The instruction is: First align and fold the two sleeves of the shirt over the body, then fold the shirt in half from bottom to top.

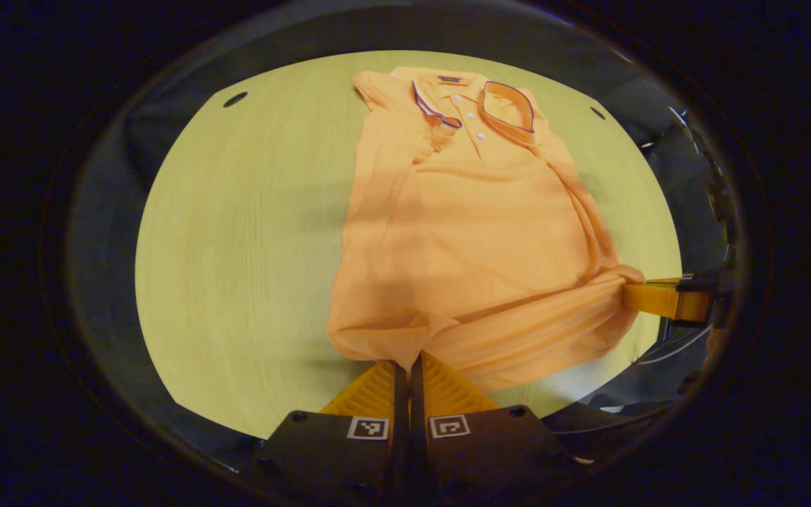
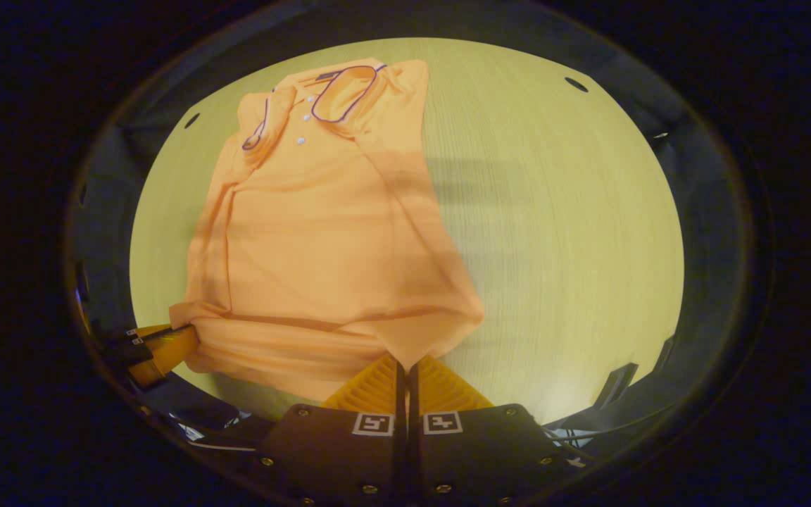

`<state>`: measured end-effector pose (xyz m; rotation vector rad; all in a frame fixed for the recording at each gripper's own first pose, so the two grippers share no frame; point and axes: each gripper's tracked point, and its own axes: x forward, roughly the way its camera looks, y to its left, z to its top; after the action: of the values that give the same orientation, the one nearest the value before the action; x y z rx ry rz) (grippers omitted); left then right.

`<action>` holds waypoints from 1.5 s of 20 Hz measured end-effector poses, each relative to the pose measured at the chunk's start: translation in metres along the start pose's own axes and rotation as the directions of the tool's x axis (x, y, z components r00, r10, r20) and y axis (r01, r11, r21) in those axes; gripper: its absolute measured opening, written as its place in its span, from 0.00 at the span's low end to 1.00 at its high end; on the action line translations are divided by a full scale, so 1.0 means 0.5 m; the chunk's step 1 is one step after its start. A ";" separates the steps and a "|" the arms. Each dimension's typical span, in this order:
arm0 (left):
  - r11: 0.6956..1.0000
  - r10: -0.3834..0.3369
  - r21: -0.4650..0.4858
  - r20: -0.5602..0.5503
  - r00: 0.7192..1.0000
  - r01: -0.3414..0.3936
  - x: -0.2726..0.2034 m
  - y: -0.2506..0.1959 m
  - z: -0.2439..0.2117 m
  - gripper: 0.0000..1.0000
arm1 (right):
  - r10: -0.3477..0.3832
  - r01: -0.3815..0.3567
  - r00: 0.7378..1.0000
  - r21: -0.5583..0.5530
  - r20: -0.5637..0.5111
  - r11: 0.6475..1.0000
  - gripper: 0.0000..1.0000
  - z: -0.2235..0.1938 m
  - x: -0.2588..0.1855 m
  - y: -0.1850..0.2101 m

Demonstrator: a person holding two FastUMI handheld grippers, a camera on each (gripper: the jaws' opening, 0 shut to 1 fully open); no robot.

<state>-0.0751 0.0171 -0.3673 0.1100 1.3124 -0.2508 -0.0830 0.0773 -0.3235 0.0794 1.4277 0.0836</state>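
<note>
No readable text, brand, number or sign.

Square black-and-white coded markers, two on the left gripper [image 1: 409,366] housing and two on the right gripper [image 2: 405,370] housing: patterns, not lettering.

Small dark neck label inside the shirt [image 1: 469,232] collar: too small to read. Same label in the right gripper view, likewise unreadable.

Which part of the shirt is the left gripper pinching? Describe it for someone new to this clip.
On the pale wooden table lies an orange polo shirt, collar at the far end. The left gripper is shut on its near hem corner, opposite the corner the right gripper holds.
</note>
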 end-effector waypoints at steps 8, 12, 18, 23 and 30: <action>1.000 0.007 -0.010 0.139 0.990 -0.006 -0.044 0.034 0.281 0.07 | 0.001 0.005 0.992 -0.051 0.127 0.999 0.01 0.221 -0.038 0.013; 1.000 0.019 0.003 0.222 0.975 -0.020 -0.071 0.041 0.416 0.07 | 0.000 0.009 0.979 -0.043 0.202 0.999 0.01 0.338 -0.061 0.013; 0.999 0.048 0.002 0.322 0.946 -0.051 -0.055 0.041 0.559 0.07 | 0.003 0.000 0.955 -0.009 0.296 1.000 0.01 0.489 -0.072 0.007; 0.998 0.061 -0.028 0.387 0.920 -0.055 -0.005 0.052 0.657 0.07 | 0.004 -0.008 0.923 0.008 0.384 1.000 0.01 0.593 -0.043 0.000; 0.997 0.078 -0.052 0.514 0.854 -0.060 0.068 0.061 0.794 0.07 | 0.014 -0.029 0.842 0.021 0.539 0.999 0.01 0.745 -0.002 -0.003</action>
<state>0.3142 -0.0453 -0.3007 0.0544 0.7719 -0.1790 0.2856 0.0737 -0.2701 0.1313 0.8597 0.0533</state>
